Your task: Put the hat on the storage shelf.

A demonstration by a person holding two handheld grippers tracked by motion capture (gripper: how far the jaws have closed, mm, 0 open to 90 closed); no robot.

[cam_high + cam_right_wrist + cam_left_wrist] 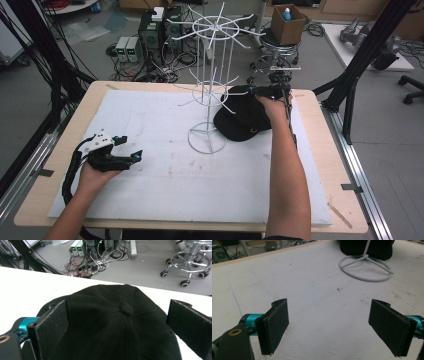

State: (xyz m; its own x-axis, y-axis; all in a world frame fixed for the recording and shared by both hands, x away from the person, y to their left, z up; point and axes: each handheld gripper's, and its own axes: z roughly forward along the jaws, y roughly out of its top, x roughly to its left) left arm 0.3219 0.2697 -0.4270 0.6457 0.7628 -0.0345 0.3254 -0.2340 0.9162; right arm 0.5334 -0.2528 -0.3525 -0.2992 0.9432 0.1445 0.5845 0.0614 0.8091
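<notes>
1. On the left of the table (60, 200), the left gripper (131, 148) rests low over the white mat (165, 175), jaws spread wide with nothing between them. It lies well apart from the other things, most likely parked while the other hand works.
2. Near the middle stands a white wire rack (209, 90), its ring base (365, 268) flat on the mat and its thin arms fanning out at several heights, which suits it for hanging things.
3. Just right of the rack's base lies a black cap (240, 120), touching or nearly touching the ring; part of its edge is hidden behind the rack.
4. At the cap, the right gripper (117, 322) hangs over the crown with its jaws wide on either side of the top button (125, 309), not yet closed, seemingly lined up for a pinch there.
5. No brand, label or writing can be read on the cap, the rack or the grippers.
</notes>
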